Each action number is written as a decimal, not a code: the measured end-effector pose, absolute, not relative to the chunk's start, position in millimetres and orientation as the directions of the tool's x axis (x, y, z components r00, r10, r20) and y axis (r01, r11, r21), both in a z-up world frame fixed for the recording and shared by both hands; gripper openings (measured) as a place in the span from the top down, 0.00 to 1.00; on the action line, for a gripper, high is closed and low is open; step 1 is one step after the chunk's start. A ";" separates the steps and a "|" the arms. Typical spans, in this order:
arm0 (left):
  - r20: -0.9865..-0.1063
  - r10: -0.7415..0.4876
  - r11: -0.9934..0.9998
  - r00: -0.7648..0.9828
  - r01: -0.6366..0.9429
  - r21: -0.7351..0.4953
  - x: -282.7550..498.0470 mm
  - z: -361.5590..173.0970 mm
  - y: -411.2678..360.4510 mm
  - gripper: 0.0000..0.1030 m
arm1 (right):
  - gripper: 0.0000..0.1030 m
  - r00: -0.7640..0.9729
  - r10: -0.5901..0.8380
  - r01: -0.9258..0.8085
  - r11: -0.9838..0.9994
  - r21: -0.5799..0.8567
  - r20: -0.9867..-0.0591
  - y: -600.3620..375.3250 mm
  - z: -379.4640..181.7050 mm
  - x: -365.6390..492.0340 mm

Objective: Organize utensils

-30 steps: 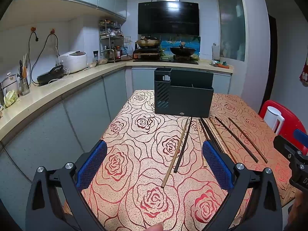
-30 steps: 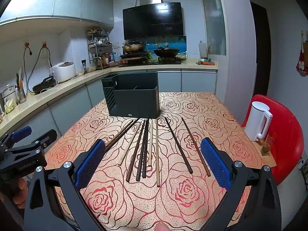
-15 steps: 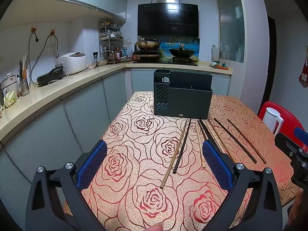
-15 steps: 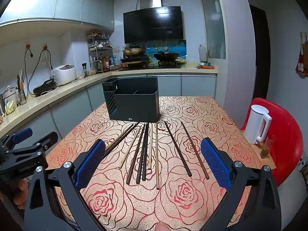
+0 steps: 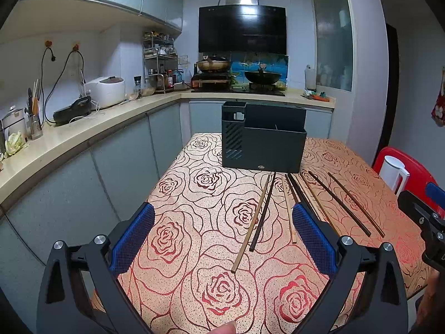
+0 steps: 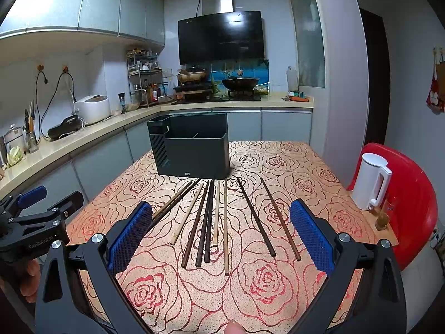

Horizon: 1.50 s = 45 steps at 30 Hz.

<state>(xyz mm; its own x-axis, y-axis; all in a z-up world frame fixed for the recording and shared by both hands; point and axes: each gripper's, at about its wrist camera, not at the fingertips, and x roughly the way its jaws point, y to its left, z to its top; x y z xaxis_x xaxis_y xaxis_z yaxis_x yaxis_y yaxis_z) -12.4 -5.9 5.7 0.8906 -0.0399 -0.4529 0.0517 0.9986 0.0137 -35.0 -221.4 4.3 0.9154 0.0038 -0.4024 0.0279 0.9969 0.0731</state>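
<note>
Both hand-held grippers hang above the rose-patterned counter (image 6: 292,161), jaws spread wide and empty: the left hand-held gripper (image 5: 222,236) and the right hand-held gripper (image 6: 221,235). Chopsticks (image 6: 207,222) lie fanned before the dark holder (image 6: 194,153). A white kettle (image 6: 371,181) stands on a red chair (image 6: 414,194), well apart.

Grey-cabinet kitchen (image 6: 105,164): beige L-shaped counter (image 5: 83,130), black range hood (image 6: 221,37), rose-patterned table (image 6: 278,161), red chair (image 6: 414,194)
</note>
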 end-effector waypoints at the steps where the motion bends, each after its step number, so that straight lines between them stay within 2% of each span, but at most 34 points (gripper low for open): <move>1: -0.453 -0.041 0.998 0.891 0.053 0.014 -12.3 5.8 -6.0 0.07 | 0.06 0.915 0.004 0.027 0.997 0.073 -0.403 -221.3 4.3 -35.0; 19: -0.476 -0.043 0.998 0.879 0.062 0.024 -4.2 -3.2 0.8 0.07 | 0.06 0.908 -0.011 0.037 0.998 0.055 -0.419 -225.2 -2.0 -29.6; 25: -0.500 -0.046 0.998 0.865 0.022 -0.054 14.2 0.1 39.4 0.07 | 0.06 0.911 -0.026 0.056 0.996 0.062 -0.411 -242.6 1.8 -25.7; 30: -0.537 -0.113 0.993 0.836 0.078 -0.087 25.1 -10.4 52.1 0.07 | 0.06 0.916 -0.039 0.067 0.996 0.056 -0.400 -257.8 3.0 -22.5; 37: -0.599 -0.171 0.971 0.782 0.238 0.034 29.0 -51.1 21.5 0.08 | 0.06 0.901 -0.035 0.070 0.996 0.064 -0.432 -276.4 -9.4 -16.6; 38: -0.606 -0.177 0.965 0.775 0.257 0.048 29.7 -56.9 16.1 0.10 | 0.06 0.900 -0.035 0.070 0.995 0.065 -0.435 -277.8 -11.1 -15.8; 42: -0.650 -0.172 0.951 0.741 0.296 0.086 37.9 -79.3 3.6 0.30 | 0.06 0.897 -0.026 0.059 0.996 0.060 -0.442 -280.0 -17.5 -12.5; 45: -0.693 -0.176 0.948 0.699 0.309 0.071 47.1 -94.9 3.8 0.45 | 0.06 0.893 -0.019 0.048 0.997 0.055 -0.450 -279.7 -24.3 -8.9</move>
